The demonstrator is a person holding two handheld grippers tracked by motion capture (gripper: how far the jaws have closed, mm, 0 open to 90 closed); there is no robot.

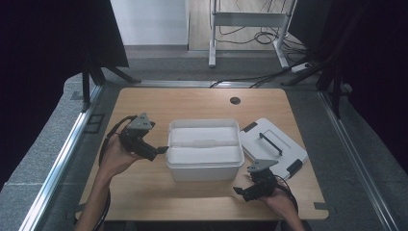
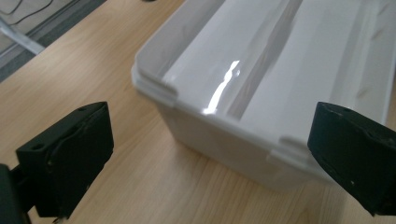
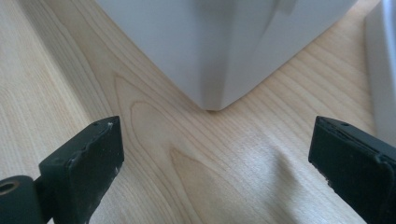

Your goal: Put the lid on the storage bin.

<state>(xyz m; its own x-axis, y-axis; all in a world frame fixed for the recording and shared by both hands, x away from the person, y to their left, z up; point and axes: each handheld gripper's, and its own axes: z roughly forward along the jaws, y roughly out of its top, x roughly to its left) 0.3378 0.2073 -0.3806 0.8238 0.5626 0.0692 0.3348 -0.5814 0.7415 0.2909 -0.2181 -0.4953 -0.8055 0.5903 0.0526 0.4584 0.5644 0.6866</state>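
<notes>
A white box (image 1: 204,150) sat open in the middle of the table (image 1: 144,103), with its lid (image 1: 273,147) lying flat off to one side. The left gripper (image 1: 161,150) was just beside the box's near end, and its jaws stood wide apart with nothing between them. In the left gripper view the box (image 2: 261,88) was right ahead of the jaws, and its corner rim lay just past them. The right gripper (image 1: 239,191) hung low near the front corner of the box. Its jaws were wide apart too and held nothing. In the right gripper view the box corner (image 3: 219,56) stood ahead, a bit away from the jaws, and a strip of the lid (image 3: 383,74) peeked in at the side. The lid lay just behind and beside the right gripper. So the lid was already off, and the box looked ready. It seemed that what was left was to pick the lid up and put it back on, or to move the box, but that was only a guess. The inside of the box looked white and bare, yet its floor was hard to make out. The far end of the box was cut off in the left gripper view.
</notes>
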